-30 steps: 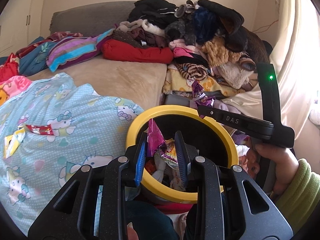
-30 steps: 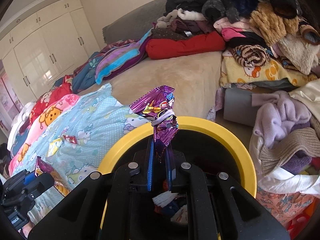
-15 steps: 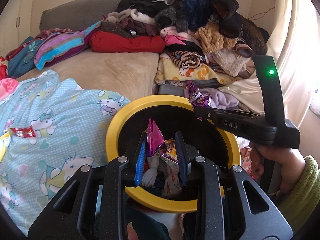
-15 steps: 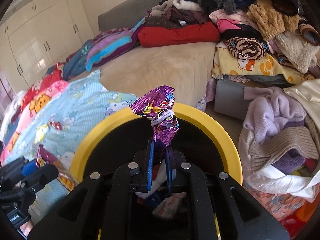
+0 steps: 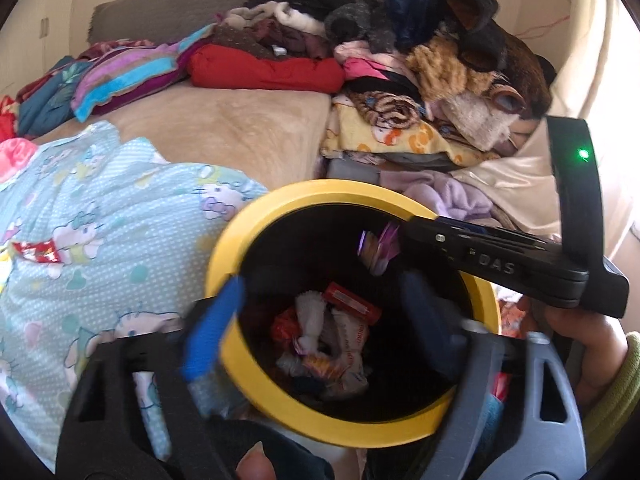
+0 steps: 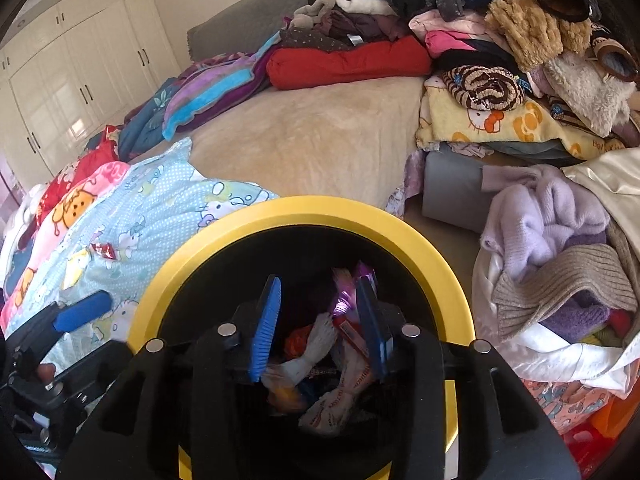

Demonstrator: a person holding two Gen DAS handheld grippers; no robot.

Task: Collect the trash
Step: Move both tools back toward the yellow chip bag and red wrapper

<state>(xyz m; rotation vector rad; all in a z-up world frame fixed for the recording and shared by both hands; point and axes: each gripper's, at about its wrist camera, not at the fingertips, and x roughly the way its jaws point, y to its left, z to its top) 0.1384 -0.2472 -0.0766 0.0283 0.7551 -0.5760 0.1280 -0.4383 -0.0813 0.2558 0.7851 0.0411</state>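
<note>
On the bed's left, a red wrapper (image 6: 103,251) and a yellow one (image 6: 76,268) lay on the blue Hello Kitty blanket (image 6: 160,216). Beside it, the left hand-held gripper (image 5: 320,320) was opening wide over the yellow-rimmed trash bin (image 5: 280,204) with nothing between its jaws, above the wrappers heaped inside (image 5: 332,344). Further right, the right hand-held gripper (image 6: 320,312) was opening too, its pads no longer pinching the purple wrapper (image 6: 350,288), which hung against its right pad inside the bin's mouth, while a pile of clothes (image 6: 500,40) filled the bed's right side.
</note>
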